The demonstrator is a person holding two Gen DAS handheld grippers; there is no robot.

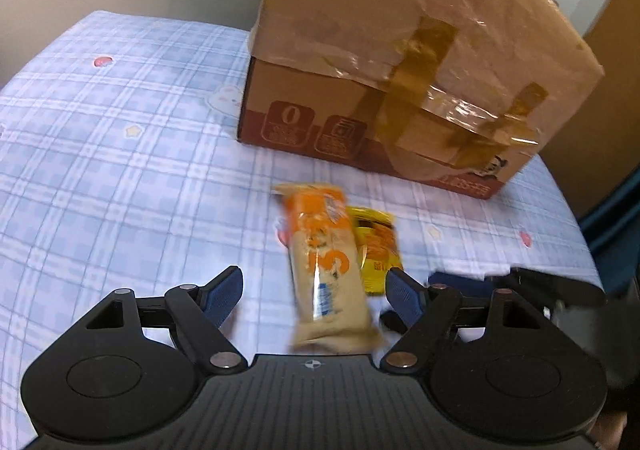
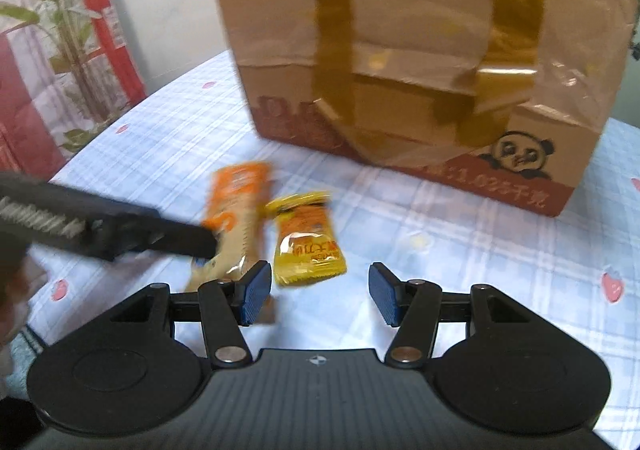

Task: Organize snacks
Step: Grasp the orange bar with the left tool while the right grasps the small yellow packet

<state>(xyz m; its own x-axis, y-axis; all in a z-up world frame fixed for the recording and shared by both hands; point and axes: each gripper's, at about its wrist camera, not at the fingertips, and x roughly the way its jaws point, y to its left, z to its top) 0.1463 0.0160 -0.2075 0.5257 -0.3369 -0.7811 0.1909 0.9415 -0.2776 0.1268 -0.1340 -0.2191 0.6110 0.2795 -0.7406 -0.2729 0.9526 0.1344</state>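
— Snacks first: where are they?

— Two of them lie on the checked blue tablecloth (image 1: 120, 178). The long orange bar (image 1: 324, 270) sits dead centre ahead of my left gripper (image 1: 316, 290), running from 6 o'clock up toward 12. The small yellow packet (image 1: 376, 250) is tucked just beside it at about 2 o'clock, partly under the bar's edge as far as I can tell.

— Have you got hold of either one?

— No. My left fingers (image 1: 224, 290) are spread wide, one each side of the bar, and I see no contact with the wrapper. The bar is blurred, so the gap at its lower end is hard to judge.

— And your other side?

— My right gripper (image 2: 316, 290) is wide open too, with nothing between the pads. From there the yellow packet (image 2: 306, 246) lies at 11 o'clock, just beyond my left-hand pad, and the orange bar (image 2: 232, 218) at 10 o'clock. My left gripper comes in from 9 o'clock as a dark arm, its tip over the lower part of the bar.

— Anything else on the table?

— A taped cardboard box (image 1: 420, 62) stands at 1 o'clock, past both snacks and apart from them. It has a panda printed low on its front. A leafy plant (image 2: 60, 10) stands off the table's edge at 10 o'clock in the right view.
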